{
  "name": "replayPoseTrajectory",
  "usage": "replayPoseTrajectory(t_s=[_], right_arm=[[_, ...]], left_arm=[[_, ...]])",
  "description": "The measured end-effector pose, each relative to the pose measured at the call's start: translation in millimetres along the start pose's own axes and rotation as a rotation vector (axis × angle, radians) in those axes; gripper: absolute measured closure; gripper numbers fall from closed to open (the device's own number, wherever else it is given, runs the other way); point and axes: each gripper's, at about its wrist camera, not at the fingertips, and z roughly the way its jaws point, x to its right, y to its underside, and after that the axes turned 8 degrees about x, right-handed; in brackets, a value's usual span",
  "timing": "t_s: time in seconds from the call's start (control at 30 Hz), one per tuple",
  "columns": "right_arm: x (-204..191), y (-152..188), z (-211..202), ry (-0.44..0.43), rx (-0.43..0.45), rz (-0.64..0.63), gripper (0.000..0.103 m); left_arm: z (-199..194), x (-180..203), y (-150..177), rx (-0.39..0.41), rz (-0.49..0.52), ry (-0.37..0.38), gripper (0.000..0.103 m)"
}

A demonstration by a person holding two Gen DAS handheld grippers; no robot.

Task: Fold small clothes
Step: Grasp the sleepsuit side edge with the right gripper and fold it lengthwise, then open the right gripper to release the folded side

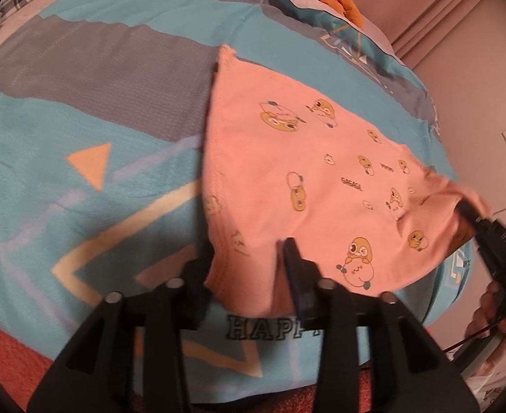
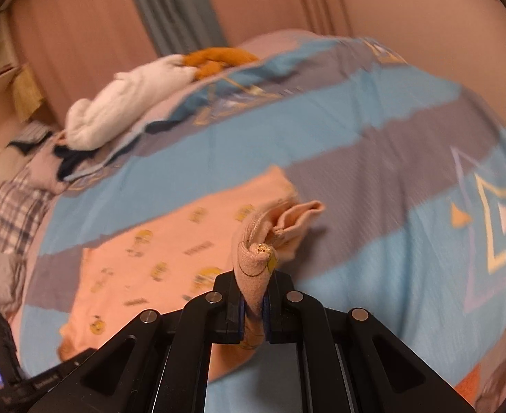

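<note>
Setting: home bedroom. Bed with blue-grey patterned quilt [image 1: 80,130]; white plush toy [image 2: 128,103] and plaid fabric [image 2: 11,213] heaped at the quilt's far edge; pink panelled wall [image 1: 459,51] just beyond it.

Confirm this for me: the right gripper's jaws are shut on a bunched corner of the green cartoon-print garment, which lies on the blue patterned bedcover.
Wrong in one respect: the garment is pink-orange, not green, as the left wrist view plainly shows. The rest stands: the right gripper has its jaws shut on a bunched corner, and the garment lies on the blue patterned bedcover.
</note>
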Motion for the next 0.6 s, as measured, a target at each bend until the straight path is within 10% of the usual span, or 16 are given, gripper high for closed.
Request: replayPoseTrajectory(t_s=[0.33,0.6], right_arm=[[-108,-6,-1,-0.228,0.025,-0.301,0.095],[-165,52,33,-0.343,-0.146,-0.483,0.095]], left_arm=[[-40,-30,-16,0.121,-0.039,-0.077,0.042],[-48,-48,-16,0.130,-0.063,-0.101,0.042]])
